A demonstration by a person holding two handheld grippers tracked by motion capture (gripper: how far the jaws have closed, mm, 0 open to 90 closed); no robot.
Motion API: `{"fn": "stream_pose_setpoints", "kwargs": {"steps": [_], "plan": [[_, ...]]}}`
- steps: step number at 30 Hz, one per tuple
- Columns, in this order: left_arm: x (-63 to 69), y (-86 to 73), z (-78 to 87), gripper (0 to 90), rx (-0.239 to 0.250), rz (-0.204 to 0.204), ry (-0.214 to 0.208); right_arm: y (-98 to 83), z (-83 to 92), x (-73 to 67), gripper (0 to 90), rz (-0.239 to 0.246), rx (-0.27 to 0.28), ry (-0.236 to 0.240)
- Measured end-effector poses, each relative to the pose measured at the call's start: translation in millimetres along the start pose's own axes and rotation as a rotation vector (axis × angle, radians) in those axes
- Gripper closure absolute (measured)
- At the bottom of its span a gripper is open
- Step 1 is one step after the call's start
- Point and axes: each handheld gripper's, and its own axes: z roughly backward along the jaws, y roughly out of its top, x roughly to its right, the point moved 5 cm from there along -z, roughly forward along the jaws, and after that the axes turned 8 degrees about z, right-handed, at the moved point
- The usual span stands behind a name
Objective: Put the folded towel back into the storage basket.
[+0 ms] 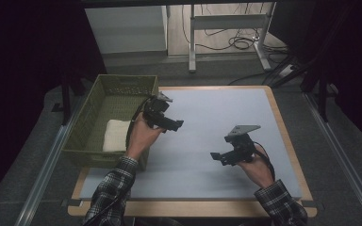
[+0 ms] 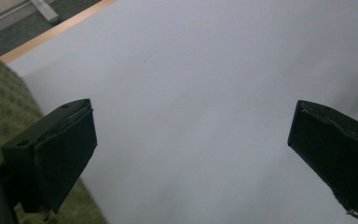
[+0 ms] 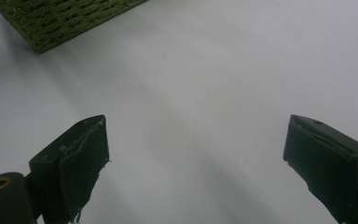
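The folded white cloth [image 1: 115, 135] lies inside the green basket [image 1: 122, 84], at nine o'clock of the left gripper [image 1: 178, 124], which is nearer; the right gripper [image 1: 214, 156] sits well apart; both jaws gape wide, empty.

Your sleeves: plaid flannel | your left gripper [image 1: 178, 124]: black, looped cable | your right gripper [image 1: 215, 157]: black, grey three-cornered plate

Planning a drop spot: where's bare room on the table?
The pale grey table mat is bare between the tongs, and beyond them to the far wooden edge. Crowded at left: the green woven basket holds a folded white cloth.
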Motion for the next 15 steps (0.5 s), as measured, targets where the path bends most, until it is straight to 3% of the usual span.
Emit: {"fn": "stream_pose_setpoints", "kwargs": {"steps": [9, 15], "plan": [[27.0, 1.6, -22.5, 0.5, 0.001, -0.005, -0.043, -24.7, 15.3, 12.3, 6.8, -0.035, -0.001, -0.034], [47.3, -9.1, -43.5, 0.1, 0.014, -0.027, -0.051, -42.5, 19.6, 15.1, 6.5, -0.028, -0.018, -0.058]]}}
